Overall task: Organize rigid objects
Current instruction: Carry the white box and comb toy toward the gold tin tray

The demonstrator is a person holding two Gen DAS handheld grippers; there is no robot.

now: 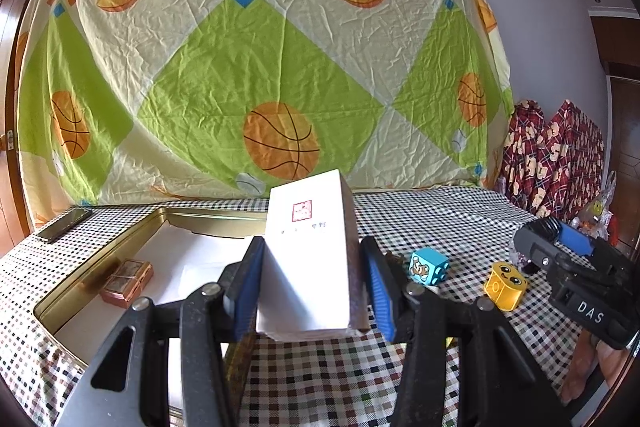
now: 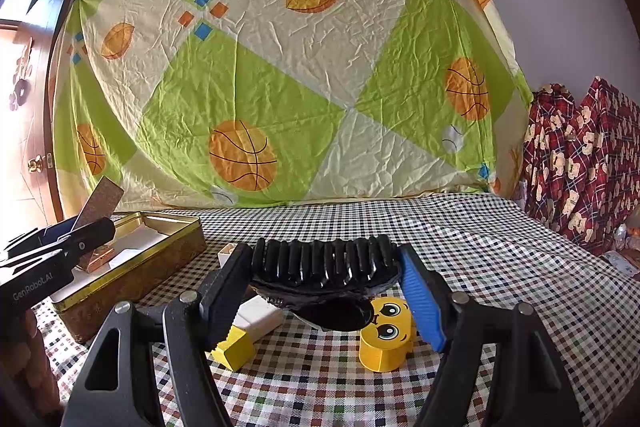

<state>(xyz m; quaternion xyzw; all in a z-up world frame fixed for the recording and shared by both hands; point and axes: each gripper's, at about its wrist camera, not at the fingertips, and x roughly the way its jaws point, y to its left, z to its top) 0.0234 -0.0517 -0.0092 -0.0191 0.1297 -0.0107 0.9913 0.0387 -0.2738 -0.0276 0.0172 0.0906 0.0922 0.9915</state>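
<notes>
My left gripper (image 1: pixel 310 271) is shut on a white box (image 1: pixel 310 251) with a red stamp, held tilted just above the table at the right edge of the gold tin (image 1: pixel 132 227). A small copper box (image 1: pixel 127 282) lies inside the tin. My right gripper (image 2: pixel 326 281) is shut on a black hair claw clip (image 2: pixel 326 267), held above the checked cloth. A yellow smiley block (image 2: pixel 386 333) sits below the clip. A blue bear block (image 1: pixel 428 265) stands right of the white box. The right gripper (image 1: pixel 568 259) also shows in the left wrist view.
A white and yellow block (image 2: pixel 244 331) lies by my right gripper's left finger. A phone (image 1: pixel 62 225) lies at the table's far left. A ball-patterned sheet (image 1: pixel 260 67) hangs behind the table. Red plaid fabric (image 2: pixel 580 163) is piled at the far right.
</notes>
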